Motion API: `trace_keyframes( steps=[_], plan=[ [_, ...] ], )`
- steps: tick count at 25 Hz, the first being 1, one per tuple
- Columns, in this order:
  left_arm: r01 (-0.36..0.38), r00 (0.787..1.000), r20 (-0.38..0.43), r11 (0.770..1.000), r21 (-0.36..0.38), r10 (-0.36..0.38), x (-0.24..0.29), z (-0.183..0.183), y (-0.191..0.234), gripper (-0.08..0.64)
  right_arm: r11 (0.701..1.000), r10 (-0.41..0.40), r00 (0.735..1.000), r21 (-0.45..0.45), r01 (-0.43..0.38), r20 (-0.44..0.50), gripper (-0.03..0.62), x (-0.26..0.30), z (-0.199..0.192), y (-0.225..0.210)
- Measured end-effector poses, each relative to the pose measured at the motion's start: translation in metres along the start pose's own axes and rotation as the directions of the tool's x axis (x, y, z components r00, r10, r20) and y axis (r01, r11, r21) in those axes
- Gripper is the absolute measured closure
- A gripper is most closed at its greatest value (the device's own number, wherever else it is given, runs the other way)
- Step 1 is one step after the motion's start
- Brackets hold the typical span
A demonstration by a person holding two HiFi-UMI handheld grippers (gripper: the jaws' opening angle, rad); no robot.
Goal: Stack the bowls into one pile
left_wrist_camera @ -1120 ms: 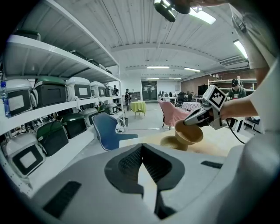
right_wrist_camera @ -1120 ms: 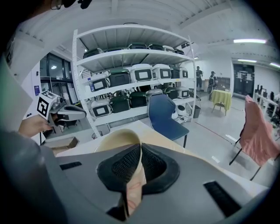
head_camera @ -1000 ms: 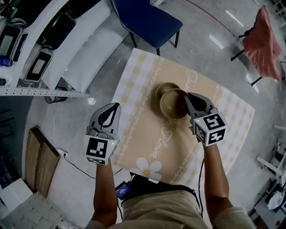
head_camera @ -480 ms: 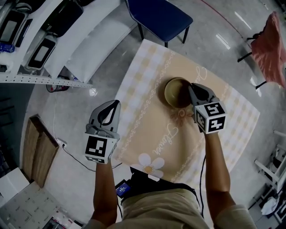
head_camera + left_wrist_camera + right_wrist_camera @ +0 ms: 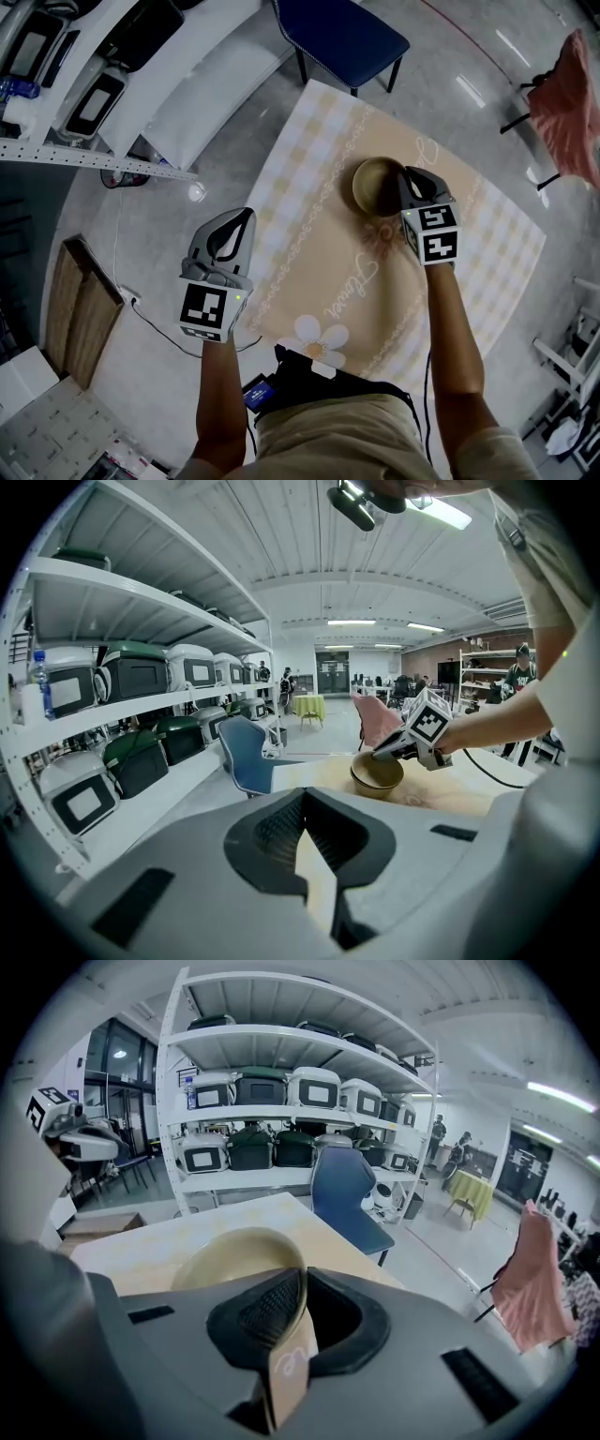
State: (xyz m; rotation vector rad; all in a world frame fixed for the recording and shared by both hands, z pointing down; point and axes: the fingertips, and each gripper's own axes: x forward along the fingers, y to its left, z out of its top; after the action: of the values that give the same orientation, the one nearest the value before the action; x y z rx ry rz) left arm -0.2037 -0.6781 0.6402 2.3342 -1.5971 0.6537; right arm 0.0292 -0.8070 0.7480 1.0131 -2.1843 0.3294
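Two tan bowls sit nested as one pile (image 5: 377, 186) at the far side of the table, on its yellow checked cloth (image 5: 309, 234). My right gripper (image 5: 405, 180) is at the pile's right rim, shut on the wall of the upper bowl (image 5: 239, 1251), which runs between its jaws (image 5: 298, 1316). The left gripper view shows the pile (image 5: 377, 773) with the right gripper (image 5: 389, 750) on its rim. My left gripper (image 5: 242, 217) hangs off the table's left edge over the floor, shut and holding nothing (image 5: 309, 855).
A blue chair (image 5: 342, 33) stands behind the table. White shelving with boxy machines (image 5: 84, 94) runs along the left. A red cloth on a stand (image 5: 567, 103) is at the far right. A wooden board (image 5: 80, 319) leans at the lower left.
My right gripper carried its bowl away from me, over the second bowl, and set it inside; two separate bowls now show as one pile. The left gripper has barely moved.
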Motion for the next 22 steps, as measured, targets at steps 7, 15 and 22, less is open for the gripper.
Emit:
trace_keyframes(
  steps=[7,15,22],
  plan=[
    [-0.019,0.999,0.028,1.000,0.016,0.019,-0.029,0.013,0.004,0.552,0.997,-0.036,0.999,-0.069,0.034,-0.024,0.566,-0.002,-0.001,0.003],
    [-0.033,0.997,0.071,0.999,0.034,0.030,-0.076,0.029,0.000,0.552,0.994,-0.061,0.998,-0.092,0.058,-0.021,0.505,-0.039,0.008,0.011],
    [-0.023,0.991,0.131,0.997,0.069,0.014,-0.136,0.054,-0.012,0.552,0.991,-0.090,0.990,-0.084,0.099,0.104,0.505,-0.115,0.049,0.030]
  ],
)
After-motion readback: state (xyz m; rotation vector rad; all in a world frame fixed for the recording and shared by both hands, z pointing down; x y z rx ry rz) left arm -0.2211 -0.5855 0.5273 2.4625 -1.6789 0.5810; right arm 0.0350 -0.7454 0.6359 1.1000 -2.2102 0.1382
